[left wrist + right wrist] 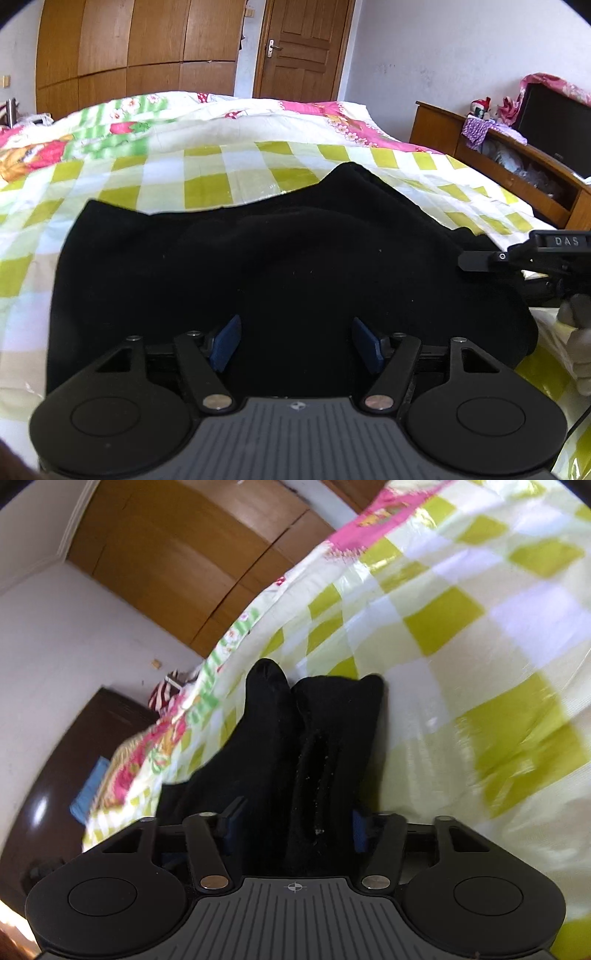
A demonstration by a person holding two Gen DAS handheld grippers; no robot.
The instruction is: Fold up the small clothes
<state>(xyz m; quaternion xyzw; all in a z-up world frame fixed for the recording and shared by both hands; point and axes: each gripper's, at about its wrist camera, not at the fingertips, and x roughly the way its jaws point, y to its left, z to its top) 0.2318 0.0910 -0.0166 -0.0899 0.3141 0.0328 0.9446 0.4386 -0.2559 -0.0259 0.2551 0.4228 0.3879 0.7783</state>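
Garment: a black knit garment [280, 258] lay spread on the checked bedsheet [207, 173], its long axis running left to right across the left wrist view.
Garment shape: two tube-like ends [317, 709] showed side by side in the right wrist view; whether socks or small leggings I could not tell.
Left gripper [295, 343]: released, its blue pads [225, 343] standing wide apart over the near edge, with cloth below and nothing pinched.
Right gripper [295, 830]: jaws spread, with the black fabric lying between them; whether the pads pressed on it I could not tell.
Right gripper's place: at the garment's right end, where its fingertip [476, 260] entered the left view.
Key relation: the right hand looked nearer an end, the left faced the middle.
Likely next: a fold along the long axis, end toward end.
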